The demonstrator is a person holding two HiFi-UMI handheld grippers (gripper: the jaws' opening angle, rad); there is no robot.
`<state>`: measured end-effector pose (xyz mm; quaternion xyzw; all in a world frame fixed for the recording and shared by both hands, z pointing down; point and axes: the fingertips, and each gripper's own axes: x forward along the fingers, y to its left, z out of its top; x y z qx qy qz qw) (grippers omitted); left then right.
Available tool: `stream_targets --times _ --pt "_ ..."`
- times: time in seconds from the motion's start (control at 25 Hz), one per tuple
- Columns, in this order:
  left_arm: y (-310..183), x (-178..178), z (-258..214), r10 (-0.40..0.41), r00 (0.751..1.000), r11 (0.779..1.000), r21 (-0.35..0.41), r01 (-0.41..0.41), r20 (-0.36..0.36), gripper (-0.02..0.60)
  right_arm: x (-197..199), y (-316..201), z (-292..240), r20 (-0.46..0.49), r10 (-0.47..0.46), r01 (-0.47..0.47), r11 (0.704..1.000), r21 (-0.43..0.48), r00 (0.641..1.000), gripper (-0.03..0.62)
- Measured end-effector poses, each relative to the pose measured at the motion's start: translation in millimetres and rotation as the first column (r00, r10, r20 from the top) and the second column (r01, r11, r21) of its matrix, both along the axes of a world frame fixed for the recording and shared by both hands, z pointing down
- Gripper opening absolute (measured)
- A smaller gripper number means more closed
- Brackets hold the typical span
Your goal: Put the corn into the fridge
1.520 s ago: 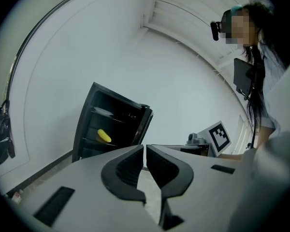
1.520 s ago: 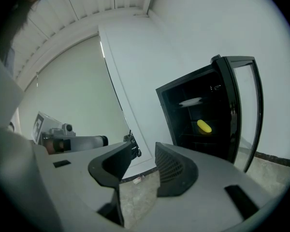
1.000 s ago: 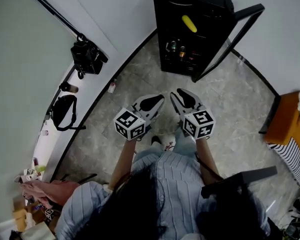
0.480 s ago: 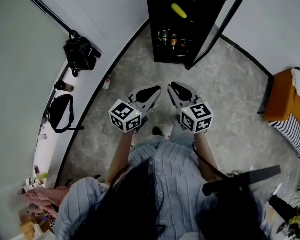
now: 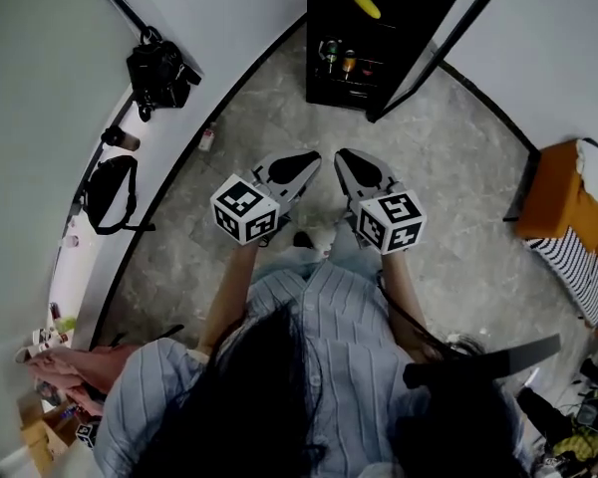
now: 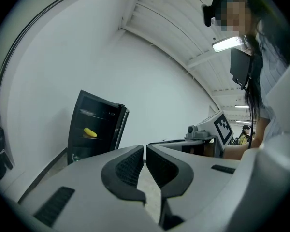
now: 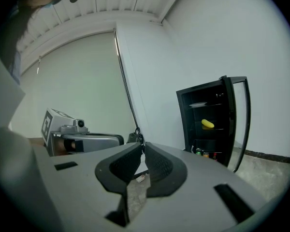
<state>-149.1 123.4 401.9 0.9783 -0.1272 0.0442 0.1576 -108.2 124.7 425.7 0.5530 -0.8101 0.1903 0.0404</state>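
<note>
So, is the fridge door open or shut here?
Open: the door swings out to the right of the fridge, leaving the corn on its shelf exposed.

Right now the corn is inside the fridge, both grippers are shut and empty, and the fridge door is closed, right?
No: the fridge door stands open, as the head view shows. The rest holds: the corn lies inside the fridge, and the left gripper and right gripper are both shut and empty.

The floor [image 5: 458, 167] is grey stone. The walls [image 5: 229, 8] are white. An orange seat [image 5: 550, 195] stands at the right.
</note>
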Motion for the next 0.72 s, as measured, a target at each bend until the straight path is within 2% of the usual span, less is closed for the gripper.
stream_targets --times 0.28,0.72 --pt "5.5 -10.1 3.9 -0.012 1.000 1.000 -0.006 0.012 0.000 0.012 -13.3 6.2 6.5 -0.005 -0.028 0.028 1.000 -0.016 1.000 0.038" --pt "7.0 -7.4 4.8 0.007 1.000 1.000 -0.009 -0.007 -0.003 0.012 -13.6 6.9 12.1 -0.019 -0.026 0.026 0.999 -0.038 0.999 0.038"
